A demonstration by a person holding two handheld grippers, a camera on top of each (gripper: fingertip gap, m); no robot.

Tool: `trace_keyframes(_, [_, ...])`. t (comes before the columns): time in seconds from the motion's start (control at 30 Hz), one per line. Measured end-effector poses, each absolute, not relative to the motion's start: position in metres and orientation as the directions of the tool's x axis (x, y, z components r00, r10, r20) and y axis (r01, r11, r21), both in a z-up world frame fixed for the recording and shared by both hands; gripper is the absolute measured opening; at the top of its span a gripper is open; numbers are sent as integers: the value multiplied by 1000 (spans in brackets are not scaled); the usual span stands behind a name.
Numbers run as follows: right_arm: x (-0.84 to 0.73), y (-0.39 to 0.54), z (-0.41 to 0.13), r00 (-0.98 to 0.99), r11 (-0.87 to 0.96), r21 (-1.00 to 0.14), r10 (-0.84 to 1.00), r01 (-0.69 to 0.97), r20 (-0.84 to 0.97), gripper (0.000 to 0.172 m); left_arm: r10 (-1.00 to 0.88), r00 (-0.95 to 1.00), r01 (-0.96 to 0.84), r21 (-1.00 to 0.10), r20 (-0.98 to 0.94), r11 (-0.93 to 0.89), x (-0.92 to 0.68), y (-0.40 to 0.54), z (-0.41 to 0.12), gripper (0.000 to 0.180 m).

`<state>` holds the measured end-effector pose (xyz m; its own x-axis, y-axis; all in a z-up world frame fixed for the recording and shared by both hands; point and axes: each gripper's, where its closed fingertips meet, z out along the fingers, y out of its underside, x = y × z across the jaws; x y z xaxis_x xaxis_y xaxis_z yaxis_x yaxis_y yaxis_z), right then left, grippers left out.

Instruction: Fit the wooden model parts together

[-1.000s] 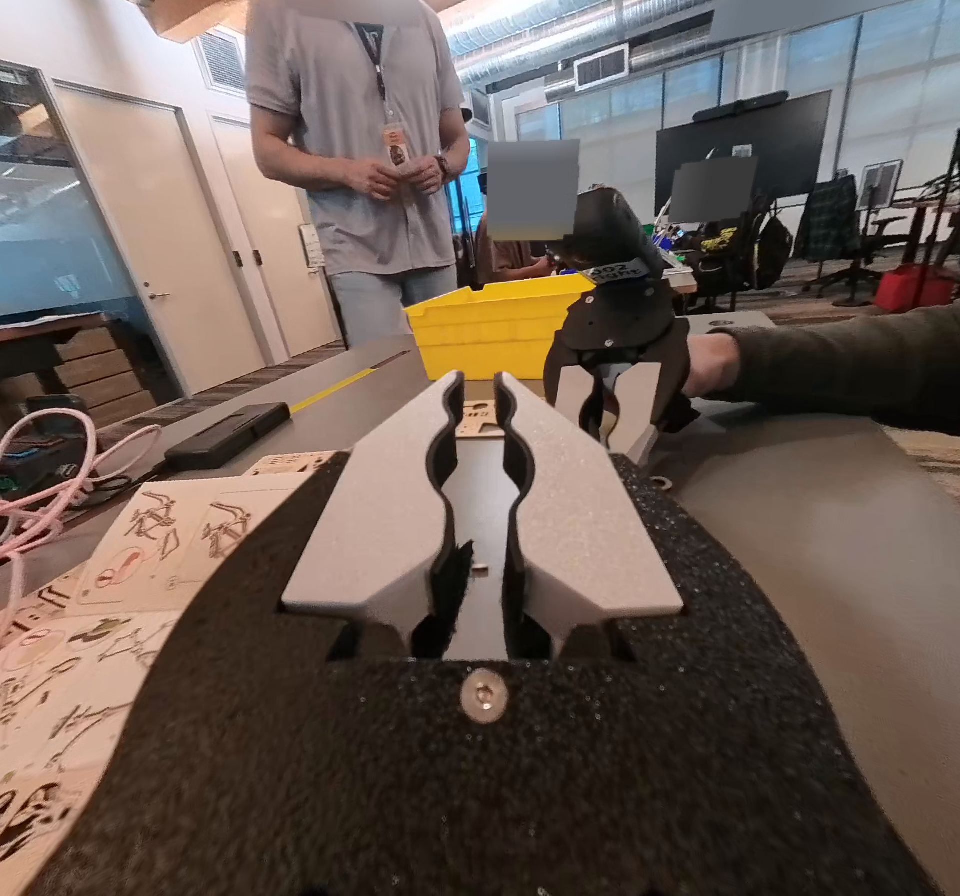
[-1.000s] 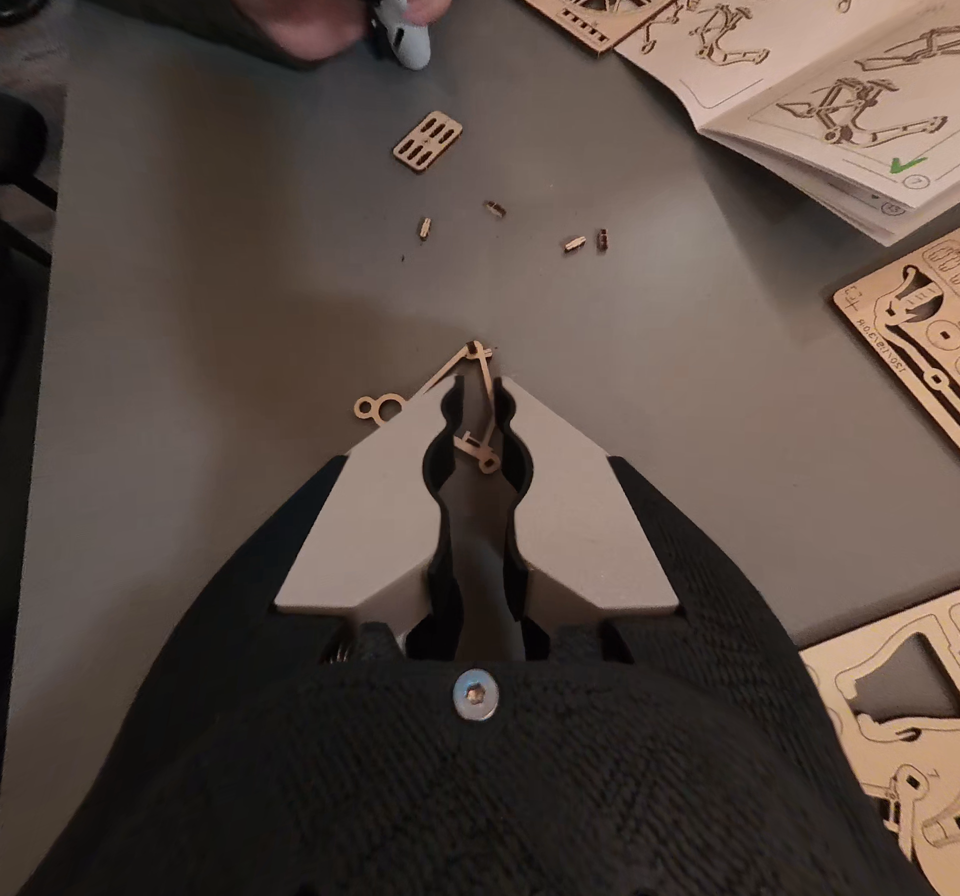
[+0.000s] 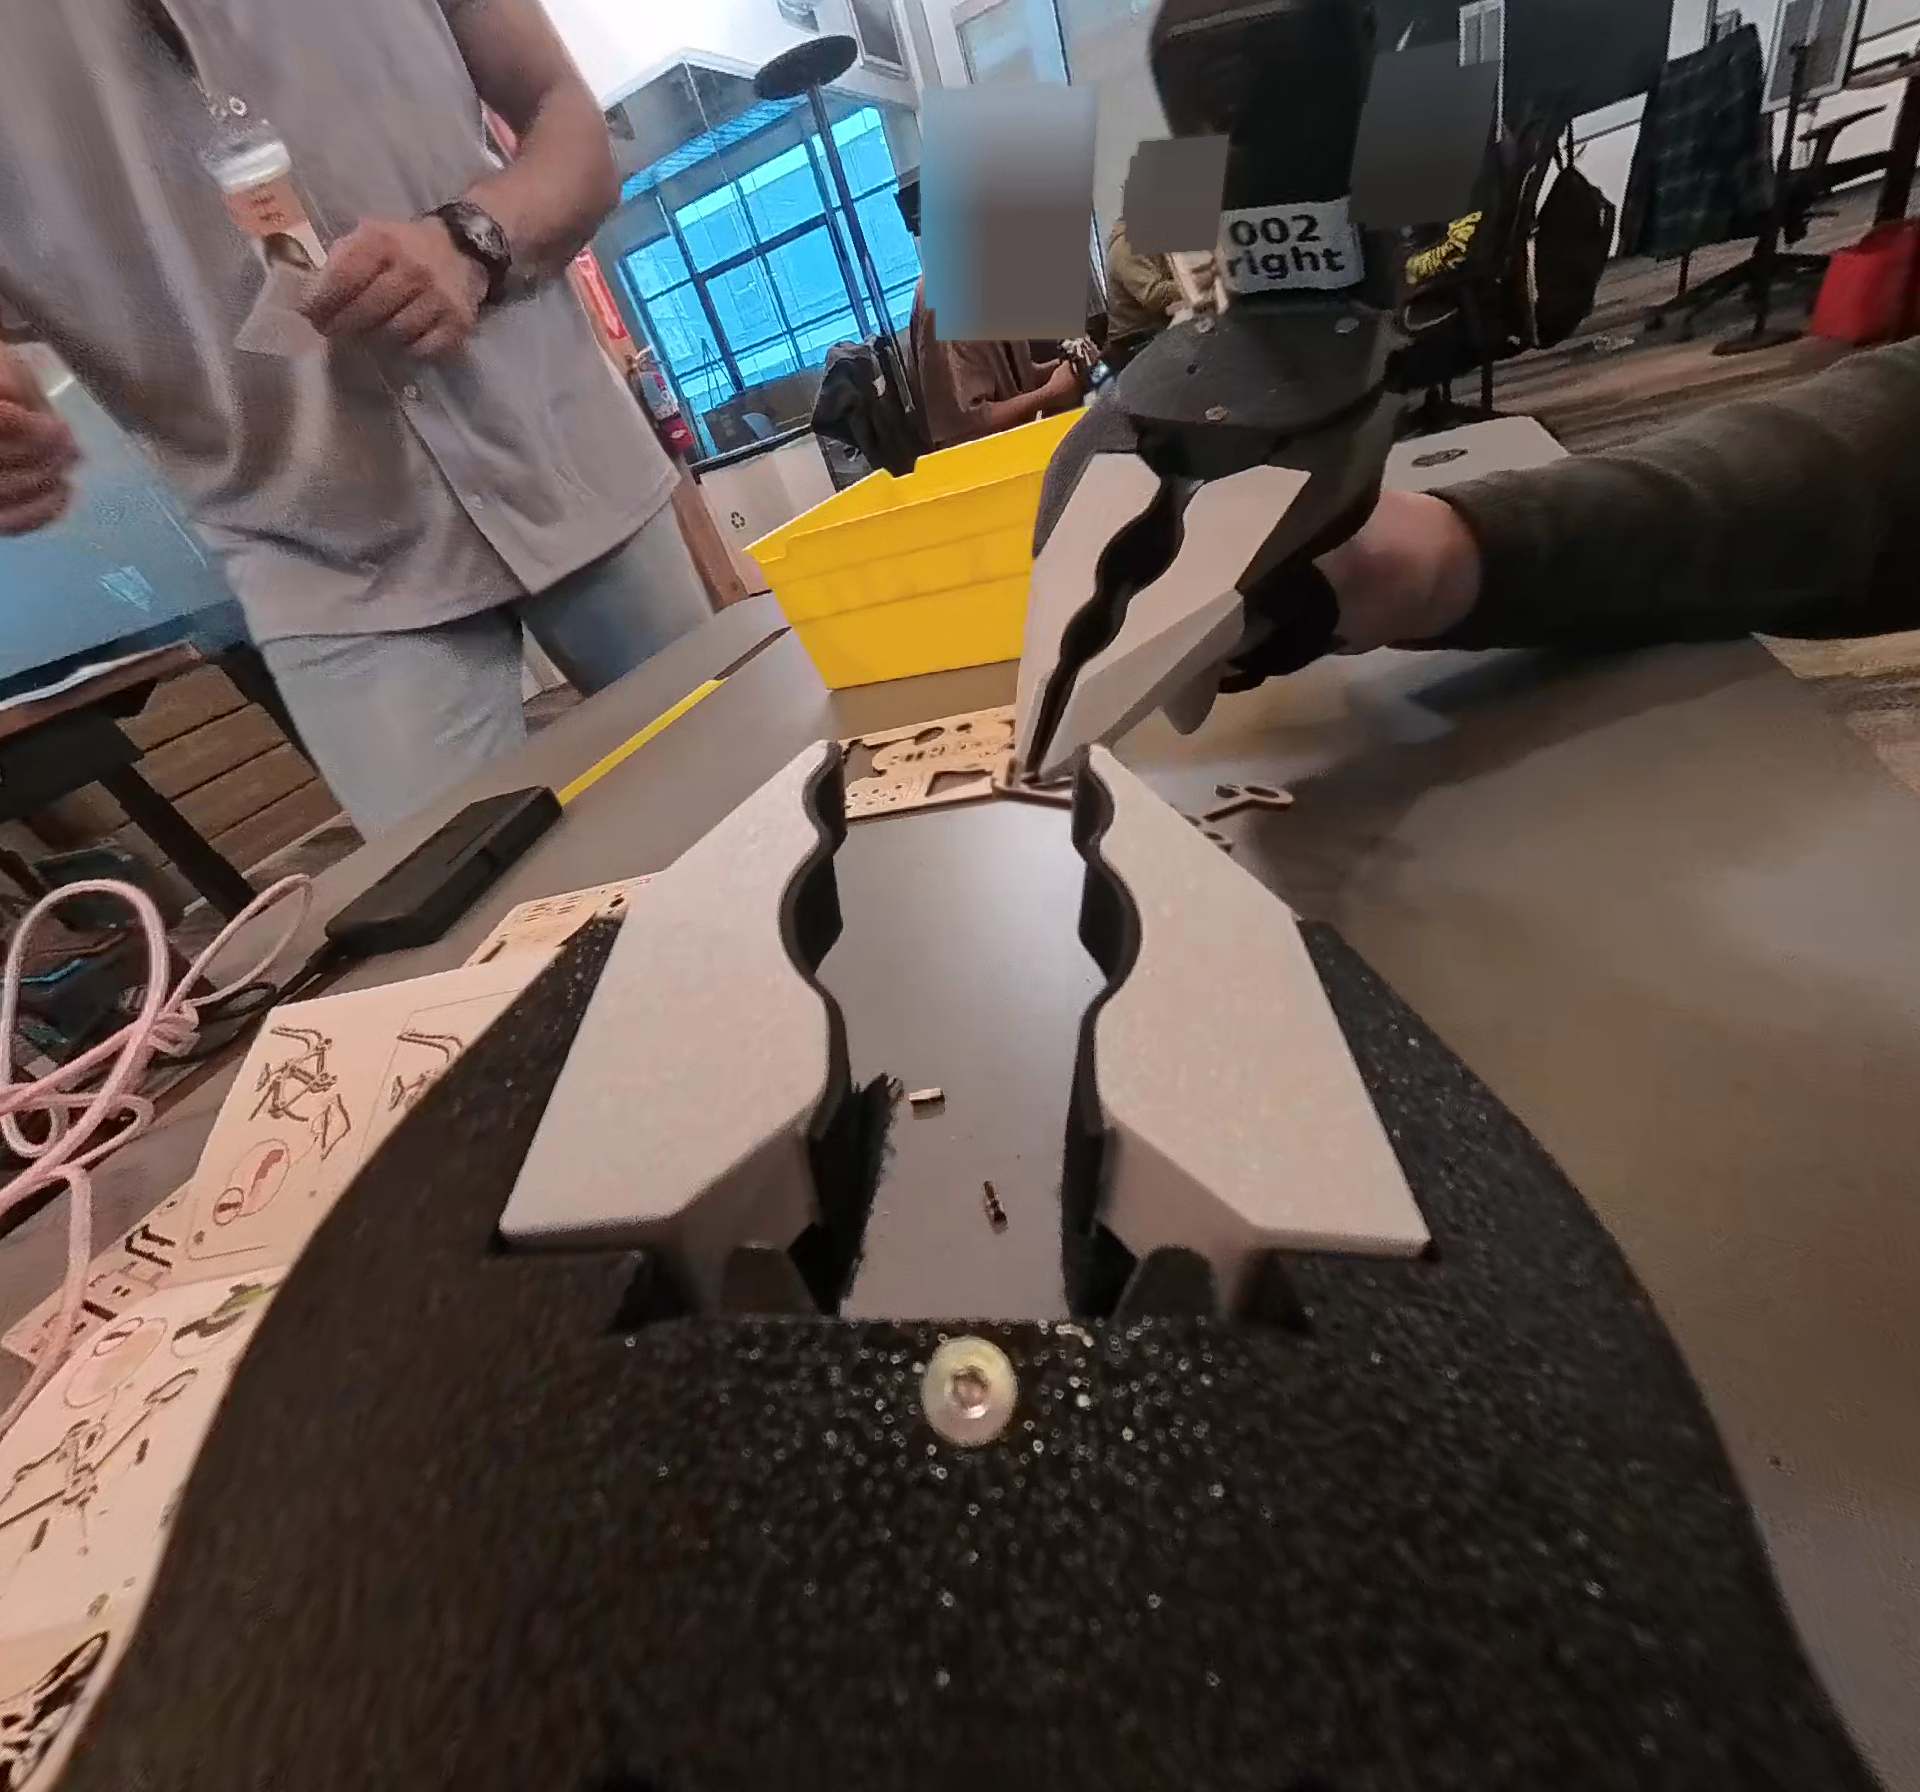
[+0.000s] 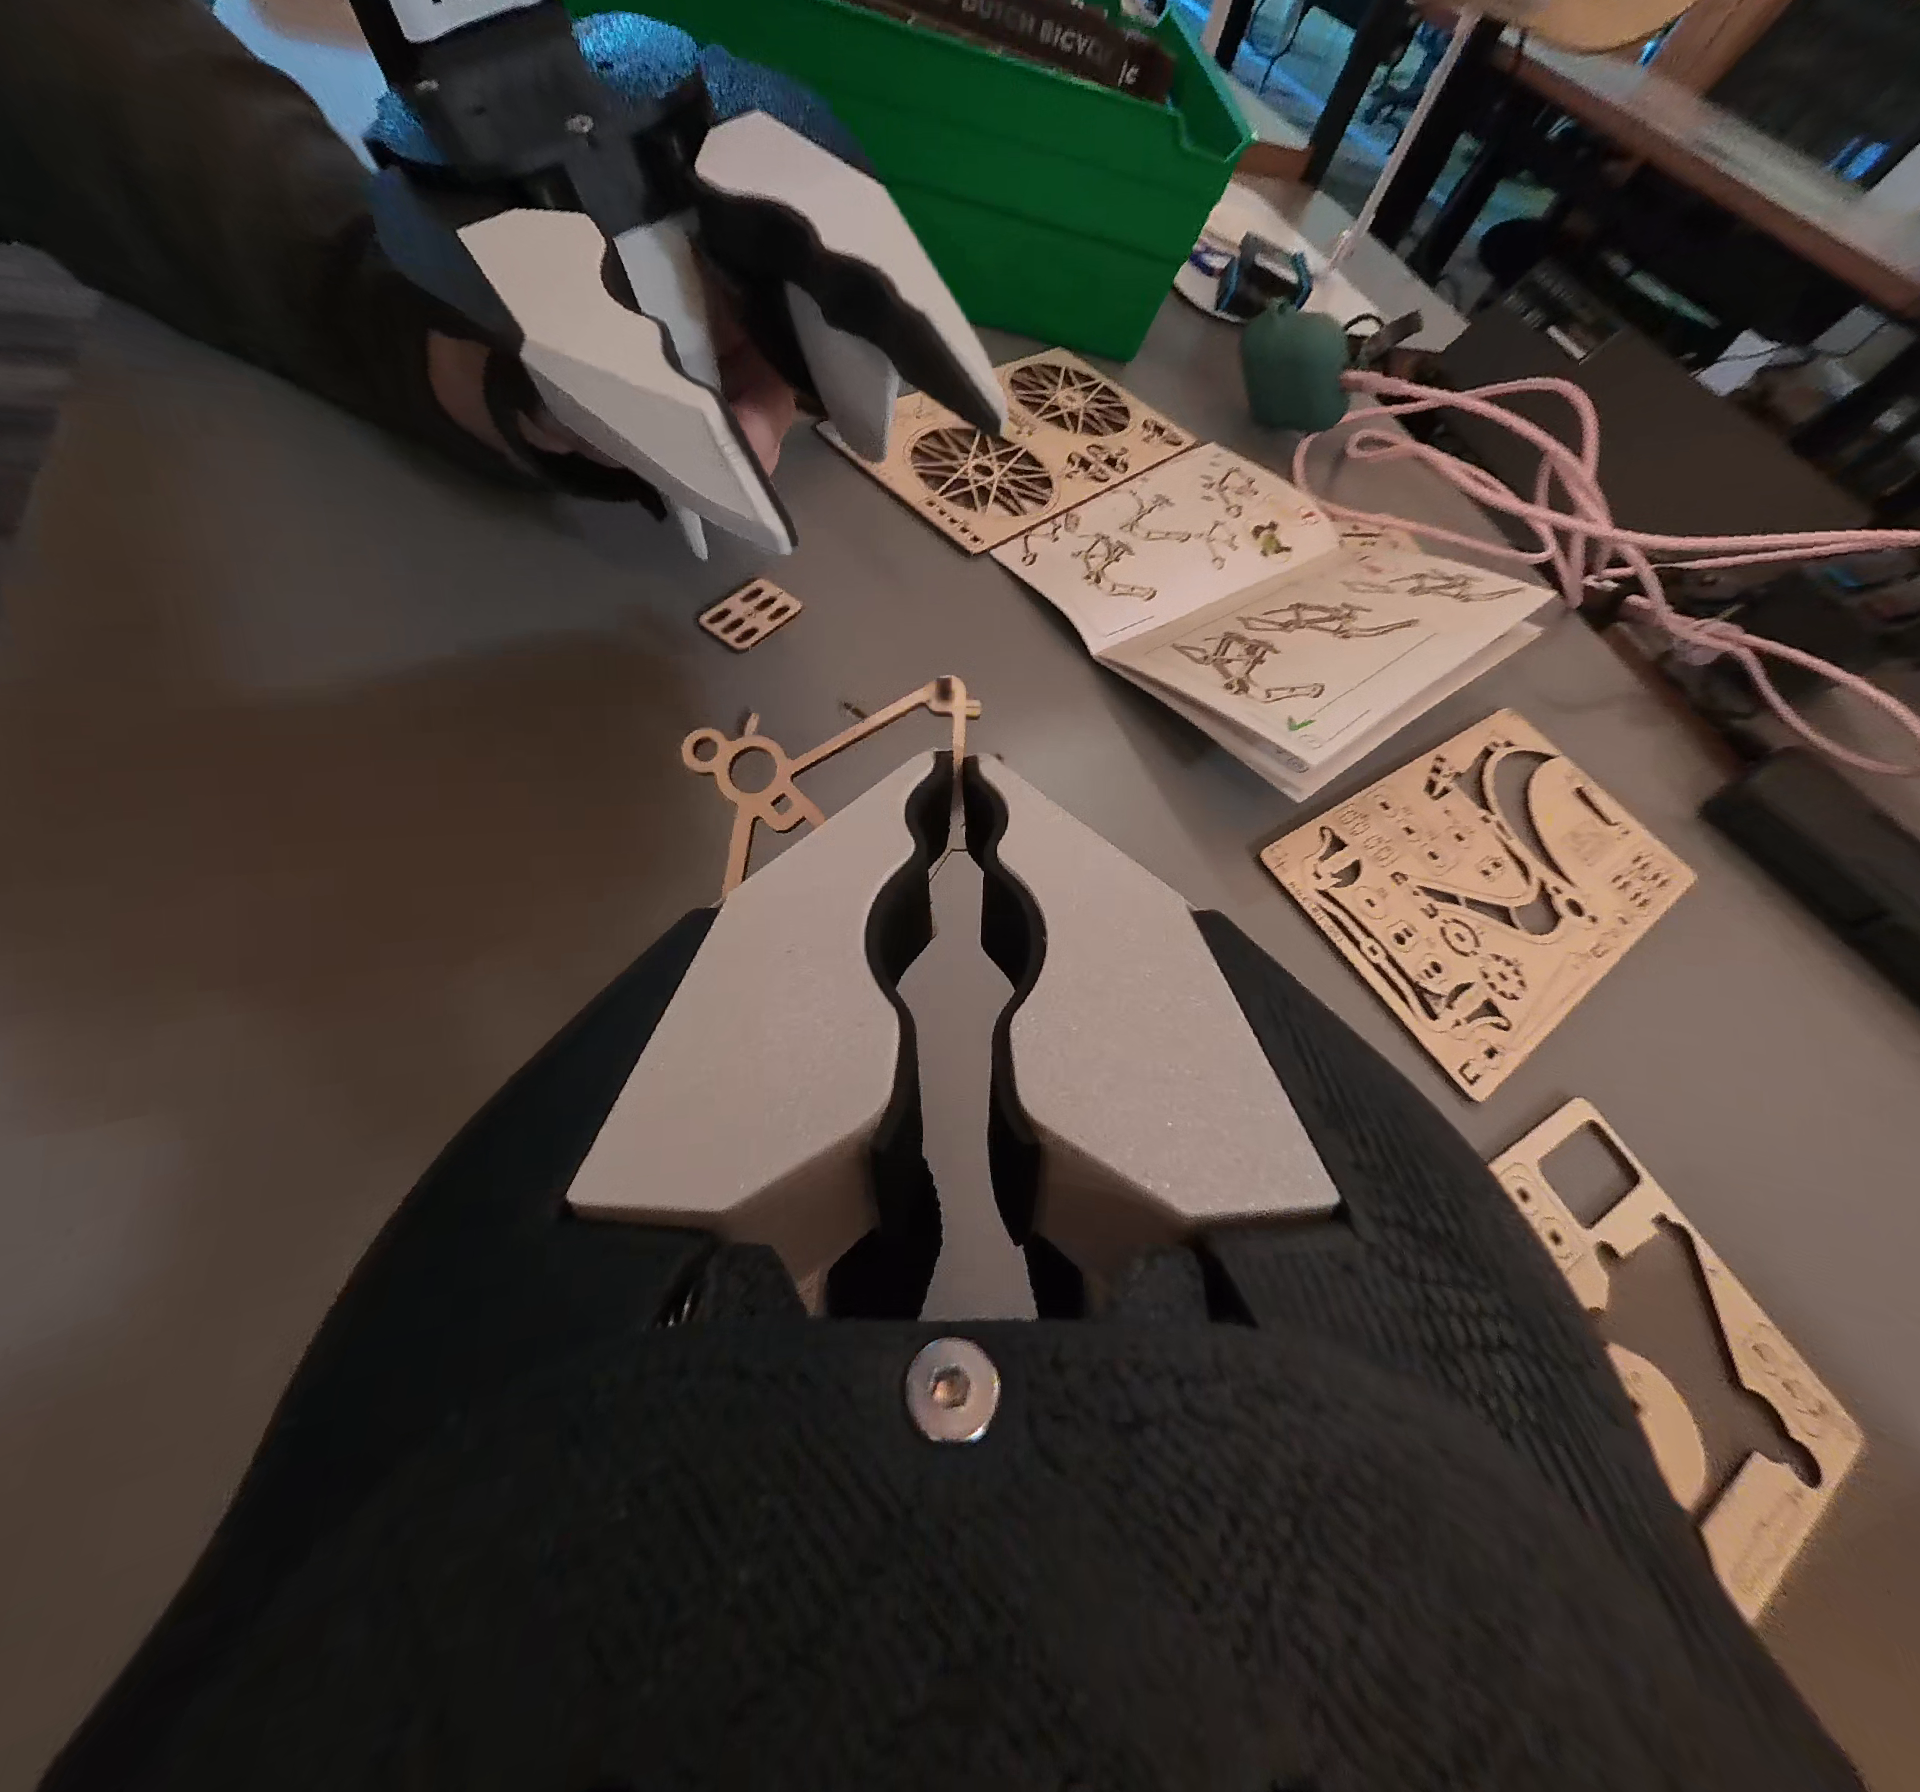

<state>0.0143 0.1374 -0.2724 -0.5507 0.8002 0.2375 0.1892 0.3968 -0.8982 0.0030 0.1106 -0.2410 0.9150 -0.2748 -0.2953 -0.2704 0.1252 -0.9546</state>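
Hidden or unclear: the lower part of the wooden frame piece [image 4: 821, 755] runs under the right tongs [image 4: 954, 763], so its full outline cannot be read. In the left wrist view only a dark sliver of it shows at the tips of those tongs. Two tiny wooden bits [image 3: 925, 1098] lie on the bench [image 4: 312, 911] between the fingers of the left tongs; their shape is too small to make out. The pre-cut sheet [image 4: 1725, 1493] at the right edge of the right wrist view is cut off.

Pose: the right tongs point steeply down at the bench, closed on a thin bar of the frame piece, both pads against it. The piece lies low on the bench, its ringed end to the left of the tongs. The left tongs [image 3: 956, 786] lie low and near level, facing the right pair, spread wide with nothing between them. A sleeved hand [image 3: 1403, 558] holds the right tongs from the right.

Nearby: a small slotted plate [image 4: 750, 612], an open booklet [image 4: 1247, 599], a wheel sheet [image 4: 1029, 443].
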Motion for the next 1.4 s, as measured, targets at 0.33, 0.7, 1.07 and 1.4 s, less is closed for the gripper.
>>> trace_keyframes(0.33, [12, 145, -263, -497, 380, -915, 825, 137, 268, 0, -280, 910, -281, -951, -307, 130, 4, 111, -242, 41])
trace_keyframes(0.7, [12, 144, -261, -486, 393, -912, 823, 116, 293, 0, -285, 912, -271, -954, -297, 126, 3, 112, -243, 40])
trace_keyframes(1.07, [12, 146, -254, -461, 400, -913, 827, 84, 321, 0, -284, 910, -276, -952, -303, 134, 4, 111, -242, 41])
trace_keyframes(1.4, [16, 150, -232, -383, 409, -912, 839, -27, 388, 0, -239, 882, -364, -910, -405, 199, 5, 107, -234, 40])
